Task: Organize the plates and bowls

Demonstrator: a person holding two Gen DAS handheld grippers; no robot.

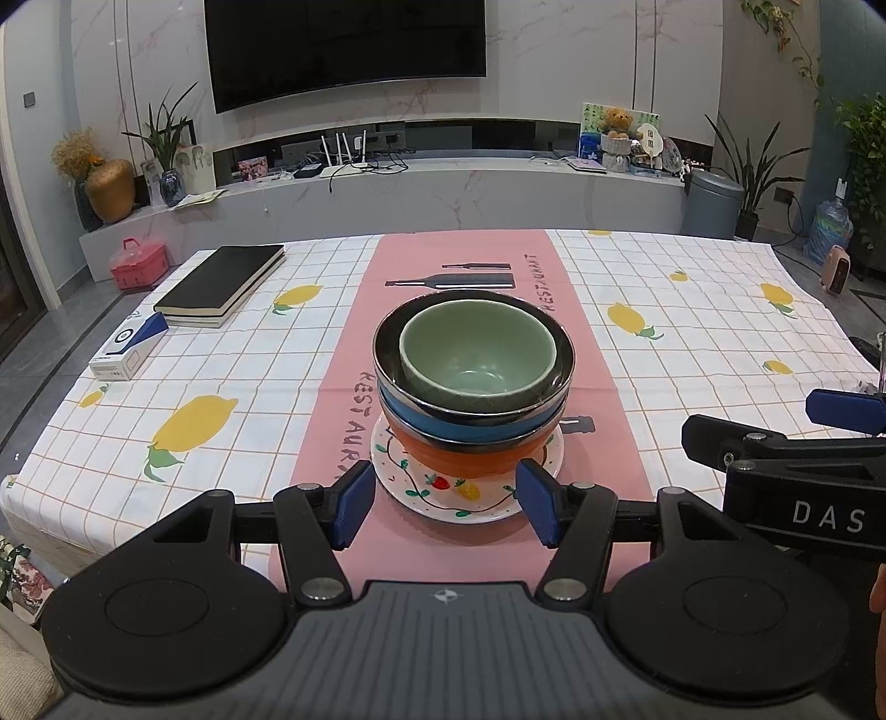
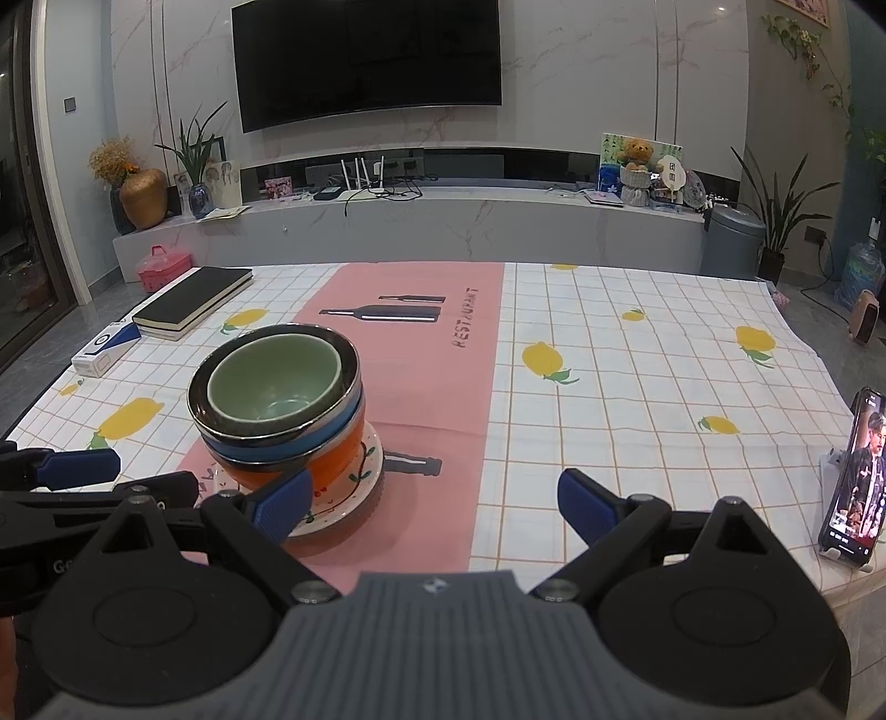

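At the near edge of the table, the left gripper [image 1: 443,507] was held with its blue pads [image 1: 350,512] spread wide and nothing between them; the right gripper [image 2: 434,507] was likewise spread, empty, just beside it on the right. Nothing was seen to stand in the way between either gripper and the stack. A phone [image 2: 853,471] was propped upright on a stand at the right edge of the table, its screen lit. Further back on the left, a white and blue box [image 1: 128,349] was laid beside a black notebook [image 1: 221,285] stacked on another book.

The table was covered by a white checked cloth [image 1: 692,354] printed with lemons, and a pink runner [image 1: 465,255] was laid down its middle. Beyond it, a low marble shelf [image 1: 443,194], a wall-mounted television [image 1: 346,47], potted plants and a teddy bear [image 1: 616,123] were to be seen.

The stack was set on the runner, just ahead of the left pads and centred between them, untouched: a painted plate [image 1: 459,495] at the bottom, an orange bowl [image 1: 465,457] on it, then a blue bowl [image 1: 470,429], a steel bowl [image 1: 387,354], and a green bowl [image 1: 477,360] nested on top. From the right wrist it was seen ahead and to the left, beyond the left pad.
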